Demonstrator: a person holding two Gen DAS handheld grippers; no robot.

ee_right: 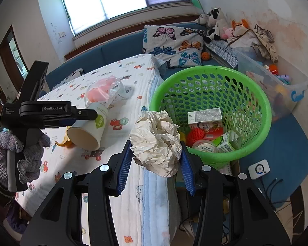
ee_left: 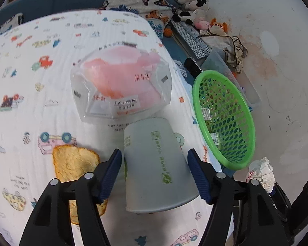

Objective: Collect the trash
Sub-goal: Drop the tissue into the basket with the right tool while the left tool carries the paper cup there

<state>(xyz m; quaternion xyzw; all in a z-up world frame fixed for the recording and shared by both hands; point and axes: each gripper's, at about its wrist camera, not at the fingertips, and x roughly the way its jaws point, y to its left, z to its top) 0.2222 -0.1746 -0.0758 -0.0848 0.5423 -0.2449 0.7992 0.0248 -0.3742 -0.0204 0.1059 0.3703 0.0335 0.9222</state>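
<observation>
Crumpled paper wad (ee_right: 157,141), perforated plastic basket (ee_right: 256,94)

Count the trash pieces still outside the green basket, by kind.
Paper cup: 1
Crumpled paper wad: 1
Clear plastic bag with pink contents: 1
Yellow-orange scrap: 1
Total: 4

Green perforated basket (ee_right: 254,94), white green-printed cup (ee_left: 154,160), car-patterned white quilt (ee_left: 41,94), butterfly-print pillow (ee_right: 172,45).
</observation>
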